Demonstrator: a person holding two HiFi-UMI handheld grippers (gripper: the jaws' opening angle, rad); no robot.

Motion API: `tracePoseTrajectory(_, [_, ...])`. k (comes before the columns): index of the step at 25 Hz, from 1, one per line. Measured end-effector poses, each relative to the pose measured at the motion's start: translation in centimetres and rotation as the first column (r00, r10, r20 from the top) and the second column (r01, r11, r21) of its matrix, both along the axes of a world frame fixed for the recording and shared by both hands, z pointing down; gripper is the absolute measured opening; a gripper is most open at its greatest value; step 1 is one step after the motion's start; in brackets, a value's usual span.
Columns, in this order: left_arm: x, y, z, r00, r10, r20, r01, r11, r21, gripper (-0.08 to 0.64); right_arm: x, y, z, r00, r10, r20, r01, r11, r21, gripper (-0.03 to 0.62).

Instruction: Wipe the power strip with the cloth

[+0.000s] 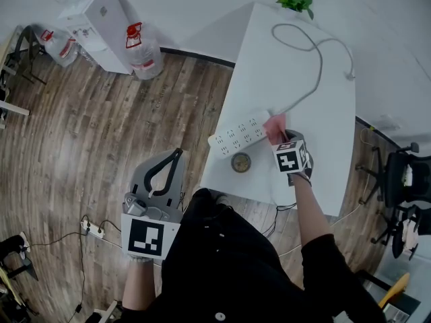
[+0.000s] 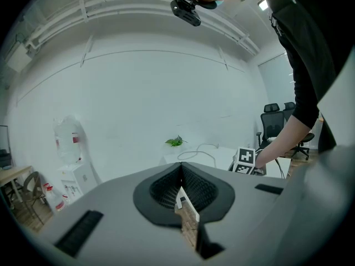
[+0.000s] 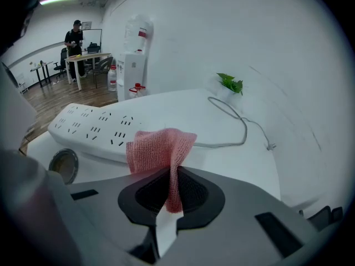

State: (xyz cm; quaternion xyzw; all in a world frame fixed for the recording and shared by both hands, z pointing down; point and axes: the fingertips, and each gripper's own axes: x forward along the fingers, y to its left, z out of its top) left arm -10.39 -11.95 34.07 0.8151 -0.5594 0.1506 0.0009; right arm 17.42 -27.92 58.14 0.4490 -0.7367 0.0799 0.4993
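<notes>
1. We are holding the right tongs [image 3: 169, 192] clamped on a pink cloth [image 3: 161, 148], and its folded bulk is sticking up past the tips.
2. We are holding that cloth at the cable end of the white power strip [image 1: 237, 135]. We cannot tell whether it is pressing on the casing.
3. The strip is lying slantwise by the left edge of the worktop [image 1: 303, 86], toward the near-left corner, sockets up. Its grey cable [image 1: 316, 69] is looping off toward the far edge.
4. A small round tin [image 1: 240, 162] is sitting just beside the strip, on its near side.
5. We are holding the left tongs [image 1: 178, 153] closed on nothing, off the worktop and over the wooden floor [image 1: 81, 133] beyond the near-left corner.
</notes>
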Motion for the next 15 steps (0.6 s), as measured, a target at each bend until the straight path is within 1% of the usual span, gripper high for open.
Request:
tracePoseTrajectory(3, [0.1,-0.1,-0.2,1.000,0.005,-0.001,-0.005,1.000,0.004,0.014,0.0,0.4,-0.7,0.999,0.008,0.031,-0.008,1.000,0.008,0.051])
tracePoseTrajectory(8, [0.8,-0.6,-0.7,1.000,0.030,-0.004,-0.030,0.999,0.021,0.014,-0.8,1.2,-3.5,0.994,0.002,0.108,-0.010,0.997,0.071,0.051])
tracePoseTrajectory(12, [2.0,-1.2,-1.1,0.998,0.063,-0.007,-0.063,0.997,0.035,0.014,-2.1,2.0,-5.9,0.981,-0.001,0.196,-0.022,0.993,0.114,0.051])
tracePoseTrajectory(15, [2.9,-1.7,-1.5,0.996,0.091,-0.002,-0.091,0.995,0.049,0.014,-2.8,2.6,-7.9,0.970,-0.015,0.243,-0.024,0.988,0.155,0.051])
